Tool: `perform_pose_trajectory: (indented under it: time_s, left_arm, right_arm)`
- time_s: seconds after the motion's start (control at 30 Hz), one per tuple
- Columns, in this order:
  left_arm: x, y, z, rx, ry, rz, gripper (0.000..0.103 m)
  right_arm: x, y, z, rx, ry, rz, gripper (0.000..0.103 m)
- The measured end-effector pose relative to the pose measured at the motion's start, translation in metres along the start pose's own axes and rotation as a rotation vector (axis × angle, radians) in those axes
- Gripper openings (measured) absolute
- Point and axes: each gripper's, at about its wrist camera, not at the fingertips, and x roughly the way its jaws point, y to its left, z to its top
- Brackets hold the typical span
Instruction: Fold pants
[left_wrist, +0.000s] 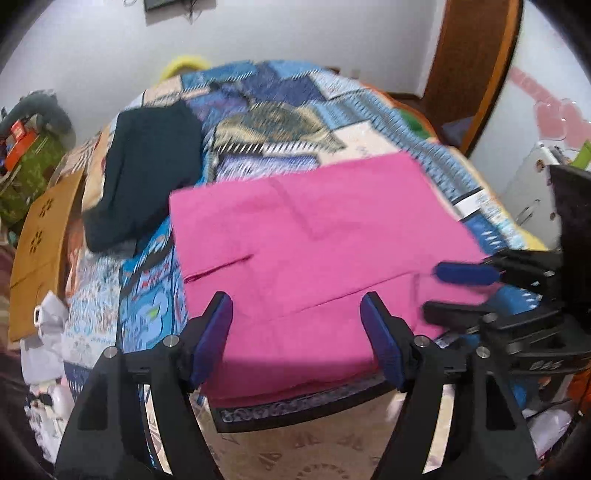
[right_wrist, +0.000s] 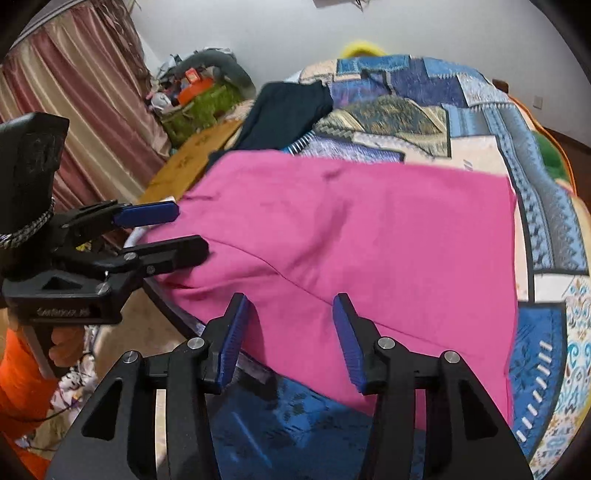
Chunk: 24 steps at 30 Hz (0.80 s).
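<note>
Pink pants (left_wrist: 314, 251) are laid flat on the bed (left_wrist: 280, 110), folded into a broad rectangle, at the near edge of the patchwork quilt (right_wrist: 517, 155). A fold line is seen running across the near part of the pants in both views. The near hem hangs slightly over the bed edge.

Left gripper (left_wrist: 295, 332): jaws wide apart, nothing held. It is placed just near the near edge of the pants; whether the pads (left_wrist: 212, 339) touch the cloth cannot be told. In the right wrist view the left gripper (right_wrist: 181, 232) is seen at the left side, jaws apart, tips at the left edge of the pants.

Right gripper (right_wrist: 288, 339): jaws apart, nothing held, set over the near edge of the pants. In the left wrist view the right gripper (left_wrist: 439, 291) is seen at the right, jaws apart, upper pad over the near right corner of the pants.

Dark garment (left_wrist: 144, 173) is laid on the bed at the far left, just beside the pants' far left corner; overlap cannot be told. A wooden board (left_wrist: 40, 236) is seen left of the bed, a green bag (right_wrist: 195, 107) with clutter at the far left by the wall. Curtain (right_wrist: 74, 92) at left in the right wrist view. Both frames are motion-blurred.
</note>
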Motion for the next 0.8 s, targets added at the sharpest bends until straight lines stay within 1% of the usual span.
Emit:
perform_pose_trajectory:
  time_s: [0.13,0.2,0.33,0.4,0.47,0.53,0.63,0.8]
  left_arm:
    - [-0.006,0.010,-0.009,-0.008,-0.025,0.027,0.074]
    - [-0.008,0.015,-0.013,-0.017,-0.029,0.046,0.078]
    - [-0.012,0.031,-0.024,-0.065,-0.026,0.054,0.083]
    - [-0.014,0.039,-0.028,-0.095,-0.025,0.030,0.086]
    - [-0.015,0.043,-0.031,-0.115,-0.022,0.014,0.086]
    - [-0.017,0.044,-0.033,-0.123,-0.026,0.015,0.086]
    - [-0.021,0.044,-0.033,-0.128,-0.029,0.017,0.086]
    - [-0.029,0.046,-0.030,-0.120,-0.022,0.023,0.086]
  right_arm:
    - [-0.007,-0.006,-0.008,0.000,-0.002,-0.019,0.048]
    - [-0.011,-0.014,-0.013,0.026,-0.002,-0.038,0.049]
    - [-0.019,-0.035,-0.023,0.095,0.002,-0.068,0.049]
    - [-0.024,-0.042,-0.030,0.107,0.004,-0.100,0.049]
    - [-0.029,-0.048,-0.037,0.119,0.007,-0.121,0.049]
    - [-0.032,-0.052,-0.040,0.119,0.007,-0.130,0.049]
    - [-0.038,-0.058,-0.046,0.122,0.010,-0.169,0.049]
    - [-0.045,-0.070,-0.049,0.155,0.020,-0.185,0.049]
